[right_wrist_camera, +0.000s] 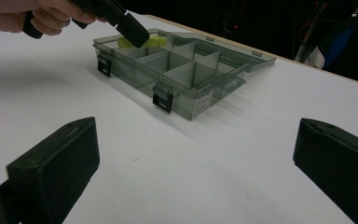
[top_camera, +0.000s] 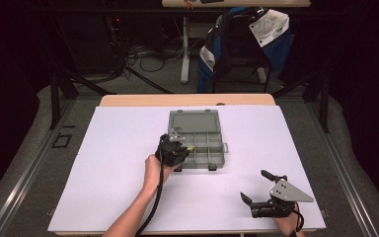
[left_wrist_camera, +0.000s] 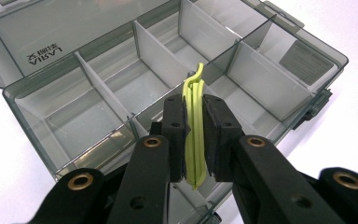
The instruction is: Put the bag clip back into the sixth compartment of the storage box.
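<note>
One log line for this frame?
left gripper: shut on yellow-green band over organizer box | right gripper: open, idle

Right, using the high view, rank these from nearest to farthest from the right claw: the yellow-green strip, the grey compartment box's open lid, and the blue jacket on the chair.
1. Yellow-green plastic strip: left of and beyond the right claw, pinched in the left claw.
2. Open lid of the grey transparent compartment box: mid-table, far side.
3. Blue jacket on the chair: beyond the table.
</note>
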Motion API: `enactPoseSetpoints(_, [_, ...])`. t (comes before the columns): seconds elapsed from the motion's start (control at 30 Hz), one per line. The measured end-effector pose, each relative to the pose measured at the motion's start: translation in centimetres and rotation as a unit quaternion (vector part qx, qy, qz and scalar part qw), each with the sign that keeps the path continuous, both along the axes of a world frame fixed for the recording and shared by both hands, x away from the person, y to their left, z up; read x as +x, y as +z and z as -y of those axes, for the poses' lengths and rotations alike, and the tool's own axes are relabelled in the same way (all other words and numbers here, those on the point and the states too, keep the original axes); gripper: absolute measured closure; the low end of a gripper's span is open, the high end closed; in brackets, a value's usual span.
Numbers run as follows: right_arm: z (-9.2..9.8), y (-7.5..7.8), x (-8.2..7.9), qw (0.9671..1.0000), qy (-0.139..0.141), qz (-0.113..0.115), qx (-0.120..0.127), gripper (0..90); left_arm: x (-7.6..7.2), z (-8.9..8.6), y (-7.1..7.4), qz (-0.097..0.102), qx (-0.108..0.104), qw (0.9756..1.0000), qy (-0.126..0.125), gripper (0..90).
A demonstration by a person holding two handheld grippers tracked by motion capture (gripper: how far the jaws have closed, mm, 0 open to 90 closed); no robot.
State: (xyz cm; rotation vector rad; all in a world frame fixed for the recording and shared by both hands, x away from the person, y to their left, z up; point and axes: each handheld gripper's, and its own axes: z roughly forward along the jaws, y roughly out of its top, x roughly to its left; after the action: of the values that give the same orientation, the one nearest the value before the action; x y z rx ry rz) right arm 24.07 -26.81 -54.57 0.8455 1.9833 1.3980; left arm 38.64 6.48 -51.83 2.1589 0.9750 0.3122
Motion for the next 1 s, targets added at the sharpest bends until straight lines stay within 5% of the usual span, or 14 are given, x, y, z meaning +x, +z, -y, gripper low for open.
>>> enactPoseSetpoints(0.27, [0.0,0.0,0.0,1.0,0.0,-0.001,0.0,0.0,0.0,0.1,-0.1,0.001,0.001,1.0,0.0,73.9])
enactPoseSetpoints(0.47, [0.0,0.0,0.0,1.0,0.001,-0.001,0.0,0.0,-0.1,0.1,0.2,0.002,0.009,0.9999,-0.014,38.4])
enactPoseSetpoints(0.63, [-0.1,0.0,0.0,1.0,0.002,-0.002,0.0,0.0,-0.5,-0.1,0.6,0.011,0.007,0.9998,-0.017,20.3])
enactPoseSetpoints(1.0, [-0.1,0.0,0.1,1.0,0.004,-0.001,0.001,0.0,-1.7,-1.0,1.7,0.037,-0.001,0.9991,-0.019,10.7])
